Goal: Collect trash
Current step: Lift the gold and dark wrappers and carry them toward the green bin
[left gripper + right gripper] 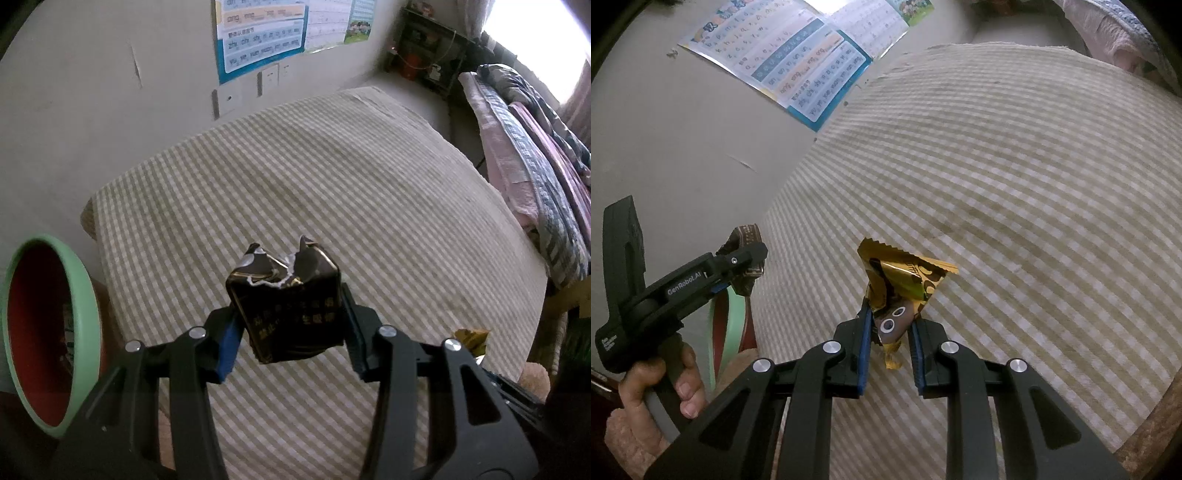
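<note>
My left gripper is shut on a crumpled black packet with gold lettering, held above the checked tablecloth. In the right wrist view the left gripper appears at the left with the dark packet between its fingers, a hand on its handle. My right gripper is shut on a gold foil snack wrapper with cartoon eyes, held over the cloth. A corner of the gold wrapper shows at the lower right of the left wrist view.
A bin with a green rim and red inside stands at the table's left edge; the same green rim is visible beneath the left gripper. A poster hangs on the wall. A bed with blankets lies at the right.
</note>
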`<state>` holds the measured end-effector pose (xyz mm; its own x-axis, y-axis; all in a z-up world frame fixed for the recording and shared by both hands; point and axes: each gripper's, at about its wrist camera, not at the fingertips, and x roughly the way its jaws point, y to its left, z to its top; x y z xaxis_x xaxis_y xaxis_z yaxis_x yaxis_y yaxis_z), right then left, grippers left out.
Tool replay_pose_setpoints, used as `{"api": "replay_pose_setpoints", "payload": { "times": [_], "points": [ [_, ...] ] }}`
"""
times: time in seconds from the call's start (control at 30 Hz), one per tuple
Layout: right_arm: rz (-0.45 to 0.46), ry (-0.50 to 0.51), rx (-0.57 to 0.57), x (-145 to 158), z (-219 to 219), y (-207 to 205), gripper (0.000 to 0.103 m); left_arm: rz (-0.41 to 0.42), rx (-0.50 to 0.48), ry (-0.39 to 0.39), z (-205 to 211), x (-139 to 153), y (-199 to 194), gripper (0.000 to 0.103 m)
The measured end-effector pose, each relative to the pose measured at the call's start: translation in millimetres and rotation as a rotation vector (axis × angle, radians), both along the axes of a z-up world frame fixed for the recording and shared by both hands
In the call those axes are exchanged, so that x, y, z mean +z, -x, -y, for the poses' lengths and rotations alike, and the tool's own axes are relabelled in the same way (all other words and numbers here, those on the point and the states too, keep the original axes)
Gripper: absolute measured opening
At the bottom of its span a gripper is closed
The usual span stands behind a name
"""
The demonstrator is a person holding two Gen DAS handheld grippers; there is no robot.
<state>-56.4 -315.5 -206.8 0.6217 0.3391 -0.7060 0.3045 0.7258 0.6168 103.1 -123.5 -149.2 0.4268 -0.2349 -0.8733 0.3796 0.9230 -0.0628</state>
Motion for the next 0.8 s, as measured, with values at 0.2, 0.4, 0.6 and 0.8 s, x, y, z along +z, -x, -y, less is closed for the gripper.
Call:
{"api": "replay_pose_setpoints", "payload": {
  "times": [0.2, 0.4, 0.6, 0.8],
  "points": [
    [0.0, 0.002, 0.0, 0, 1, 0, 0.019, -0.004, -0.002, 0.003, -2, -1, 1, 0.045],
    [0.005, 0.01, -0.009, -1, 0, -2, 0.019, 0.003, 0.006, 0.016, -5, 2, 0, 0.045],
    [0.007, 0.02, -0.011, 1, -1, 1, 0.019, 0.002, 0.017, 0.037, -11, 6, 1, 0.045],
    [0.011, 0.061, -0.014, 7, -7, 4, 0.019, 0.0, 0.034, 0.085, -23, 13, 3, 0.045]
  ]
}}
